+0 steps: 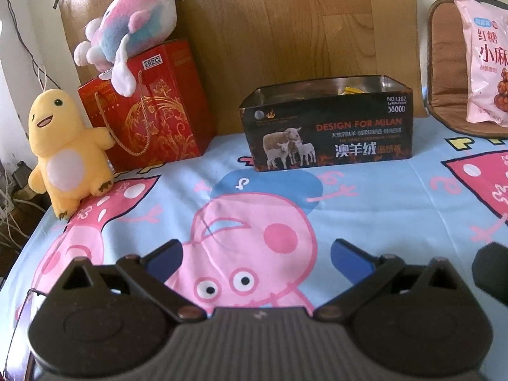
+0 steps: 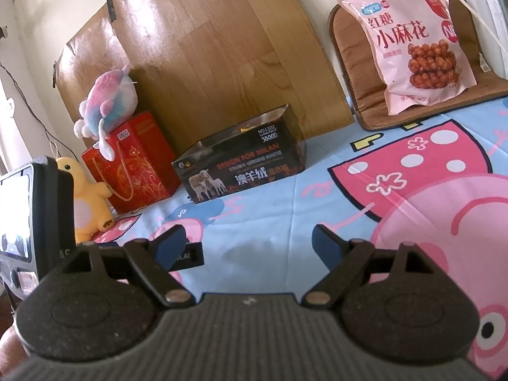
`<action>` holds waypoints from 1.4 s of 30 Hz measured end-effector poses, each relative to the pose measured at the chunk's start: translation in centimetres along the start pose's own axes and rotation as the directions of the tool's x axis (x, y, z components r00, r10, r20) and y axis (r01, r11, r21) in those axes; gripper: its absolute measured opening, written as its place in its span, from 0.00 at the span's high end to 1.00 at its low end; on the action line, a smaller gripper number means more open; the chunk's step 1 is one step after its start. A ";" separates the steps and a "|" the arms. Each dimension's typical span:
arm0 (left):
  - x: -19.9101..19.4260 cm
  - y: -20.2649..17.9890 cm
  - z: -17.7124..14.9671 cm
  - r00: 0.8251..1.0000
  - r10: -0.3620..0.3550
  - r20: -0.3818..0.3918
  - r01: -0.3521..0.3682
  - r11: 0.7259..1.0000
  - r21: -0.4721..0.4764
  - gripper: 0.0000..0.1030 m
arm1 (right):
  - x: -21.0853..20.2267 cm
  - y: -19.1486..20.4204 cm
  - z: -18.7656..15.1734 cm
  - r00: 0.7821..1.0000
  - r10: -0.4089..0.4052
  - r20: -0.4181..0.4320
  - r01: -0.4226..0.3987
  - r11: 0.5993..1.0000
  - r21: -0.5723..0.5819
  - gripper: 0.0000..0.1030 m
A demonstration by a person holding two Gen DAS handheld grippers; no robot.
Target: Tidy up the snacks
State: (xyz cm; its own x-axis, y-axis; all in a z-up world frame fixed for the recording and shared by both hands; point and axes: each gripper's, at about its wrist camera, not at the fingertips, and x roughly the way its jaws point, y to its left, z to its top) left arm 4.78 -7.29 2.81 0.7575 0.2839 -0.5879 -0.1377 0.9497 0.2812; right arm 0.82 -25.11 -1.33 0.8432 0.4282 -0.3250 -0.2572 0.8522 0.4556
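Note:
A black open-top box [image 1: 328, 133] printed with sheep stands on the cartoon bedsheet against a wooden board; a yellow item [image 1: 350, 90] shows inside it. The box also shows in the right wrist view [image 2: 241, 166]. A pink snack bag [image 2: 412, 44] leans on a brown cushion at the back right, and shows at the right edge of the left wrist view [image 1: 485, 63]. My left gripper [image 1: 255, 255] is open and empty, low over the sheet in front of the box. My right gripper [image 2: 249, 243] is open and empty, to the right of the left one.
A red gift bag [image 1: 149, 111] with a pastel plush [image 1: 133, 28] on top stands left of the box. A yellow plush [image 1: 66, 152] leans beside it at the bed's left edge. The brown cushion [image 2: 358, 73] rests against the wall. The left gripper's body [image 2: 35, 212] shows at left.

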 end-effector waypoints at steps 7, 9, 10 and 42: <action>0.0 0.3 0.2 1.000 0.001 0.002 -0.001 1.000 -0.014 0.00 | 0.1 0.2 0.1 1.000 -0.003 -0.003 0.003 1.000 -0.009 0.14; 0.1 0.4 0.2 1.000 0.002 -0.001 -0.002 1.000 -0.018 0.00 | 0.1 0.2 0.0 1.000 -0.005 -0.005 0.005 1.000 -0.008 0.14; 0.1 0.5 0.2 1.000 0.002 -0.001 -0.002 1.000 -0.021 0.00 | 0.2 0.2 0.0 1.000 -0.006 -0.008 0.006 1.000 -0.009 0.14; -0.8 3.2 -0.2 1.000 0.000 0.016 0.001 0.997 -0.080 0.00 | 0.0 1.8 -0.2 1.000 -0.009 -0.024 0.008 0.998 -0.055 0.14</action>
State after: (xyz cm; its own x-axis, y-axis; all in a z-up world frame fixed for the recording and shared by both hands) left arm 3.62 -4.49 4.01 0.7675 0.2817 -0.5758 -0.1873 0.9576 0.2189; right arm 0.23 -23.56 -0.67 0.8338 0.4275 -0.3492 -0.2763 0.8709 0.4065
